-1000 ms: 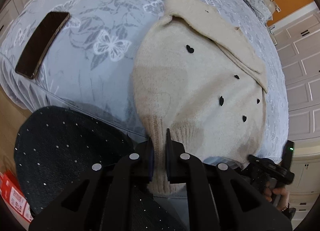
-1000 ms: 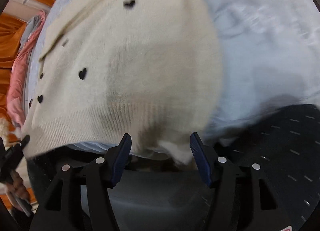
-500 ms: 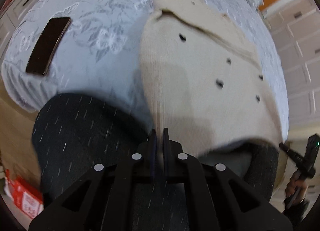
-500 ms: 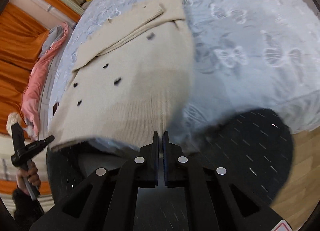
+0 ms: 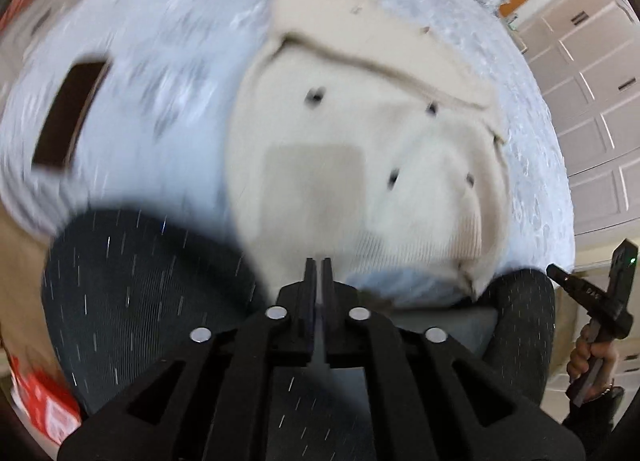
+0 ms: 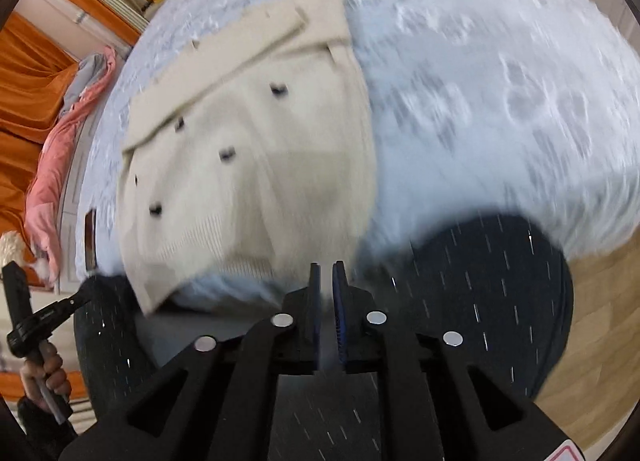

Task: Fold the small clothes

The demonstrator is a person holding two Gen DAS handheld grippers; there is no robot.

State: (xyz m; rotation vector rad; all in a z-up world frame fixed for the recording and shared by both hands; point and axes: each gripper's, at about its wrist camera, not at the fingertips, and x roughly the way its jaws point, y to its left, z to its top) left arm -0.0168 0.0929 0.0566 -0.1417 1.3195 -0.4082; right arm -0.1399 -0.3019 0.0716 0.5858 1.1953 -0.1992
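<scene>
A bed [image 5: 192,109] with a pale blue-grey butterfly-print cover [image 6: 500,109] fills most of both views, blurred by motion. The person's legs in dark speckled trousers [image 5: 132,301] stand at its near edge.

On the cover lies the cream knit sweater [image 5: 320,165], dotted with small dark marks, its ribbed hem toward the bed's near edge and hanging slightly over it. At the far end, a folded sleeve [image 5: 380,45] lies across the top of the garment. In the right wrist view the same sweater [image 6: 248,165] sits left of centre, its hem corner drooping over the edge at lower left.

A dark rectangular phone [image 5: 68,117] lies flat on the cover, well apart from the sweater, on its left in the left wrist view. A pink garment [image 6: 60,149] lies at the far left of the right wrist view, beside orange curtains [image 6: 24,73].

The left gripper [image 5: 319,265] has its 2 fingers nearly together, just at the hem; whether any cloth is caught between them cannot be told through the blur. The right gripper [image 6: 326,273] shows a narrow gap between its 2 fingers, with nothing visibly in it, just beside the hem's right end.
</scene>
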